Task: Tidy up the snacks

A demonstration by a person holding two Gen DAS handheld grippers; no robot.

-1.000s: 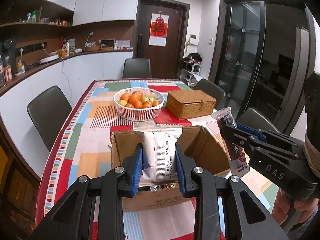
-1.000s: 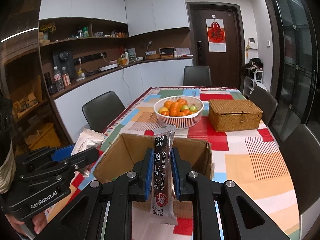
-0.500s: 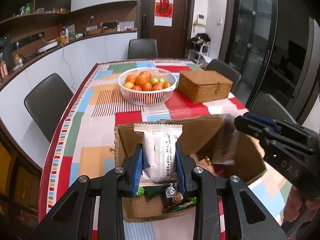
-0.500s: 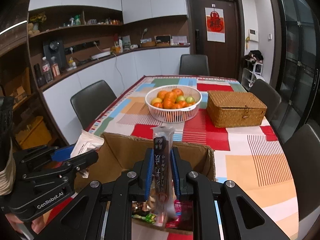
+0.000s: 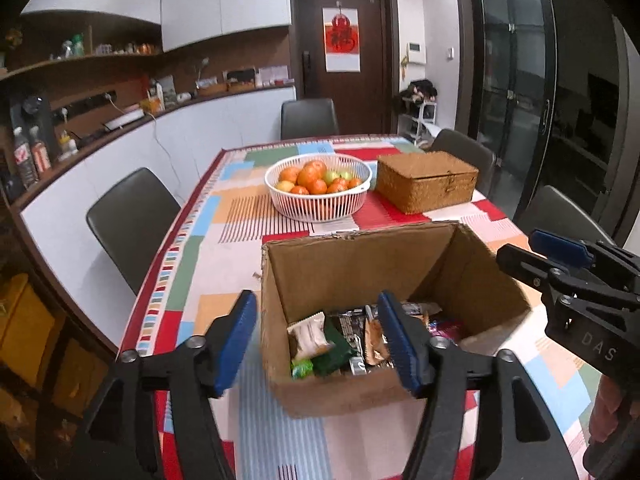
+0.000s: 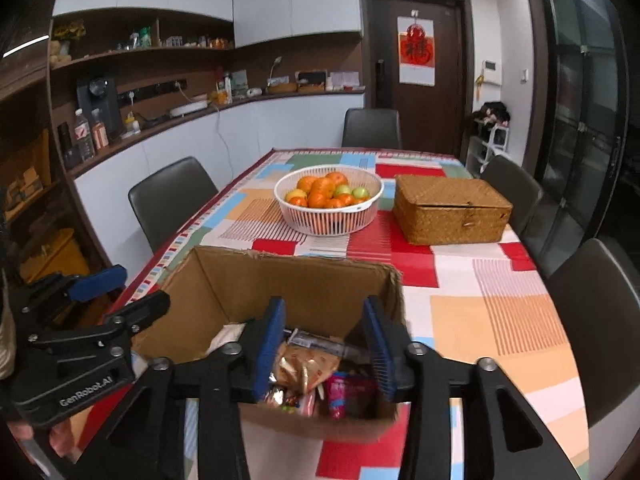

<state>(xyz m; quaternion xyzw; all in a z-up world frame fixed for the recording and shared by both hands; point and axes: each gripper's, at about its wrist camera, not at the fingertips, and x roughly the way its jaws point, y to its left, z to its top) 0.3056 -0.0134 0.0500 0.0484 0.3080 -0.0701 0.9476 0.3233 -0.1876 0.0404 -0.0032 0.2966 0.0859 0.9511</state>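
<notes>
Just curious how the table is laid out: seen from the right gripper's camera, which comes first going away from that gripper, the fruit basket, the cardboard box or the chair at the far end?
1. Cardboard box, directly under the right gripper.
2. Fruit basket, mid-table.
3. Far chair, beyond the table's end, by the door.

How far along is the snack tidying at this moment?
Done: packets lie piled in the brown cardboard box. In hand: nothing; left gripper and right gripper have just been opening, empty. Left: no loose snacks show on the patchwork tablecloth.
</notes>
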